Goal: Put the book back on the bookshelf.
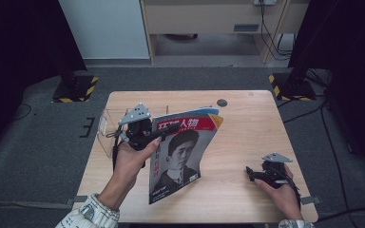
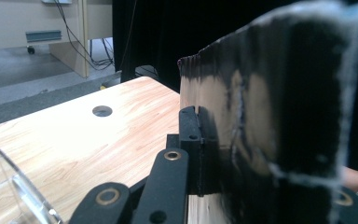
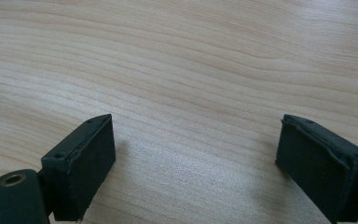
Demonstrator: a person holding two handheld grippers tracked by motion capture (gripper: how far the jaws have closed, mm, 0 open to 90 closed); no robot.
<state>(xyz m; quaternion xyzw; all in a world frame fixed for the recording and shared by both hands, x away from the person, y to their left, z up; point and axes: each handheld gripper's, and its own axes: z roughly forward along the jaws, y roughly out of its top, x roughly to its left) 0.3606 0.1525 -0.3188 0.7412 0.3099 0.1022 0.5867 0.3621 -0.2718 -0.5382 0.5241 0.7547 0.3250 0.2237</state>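
I've got the left gripper [image 1: 158, 138] clamped on the magazine [image 1: 185, 156] edge, lifted clear for the clear rack [image 1: 105, 128] prob.; right gripper [image 1: 250, 172] rests wide open on the table [image 1: 247, 123], out of the way.

Clear plastic holder [image 1: 105, 129] on wooden table [image 1: 247, 123] — left side.

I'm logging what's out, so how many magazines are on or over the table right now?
1. The magazine is held up over the middle of the table, clamped near its top left edge by the left gripper. Its pages could hide something beneath.
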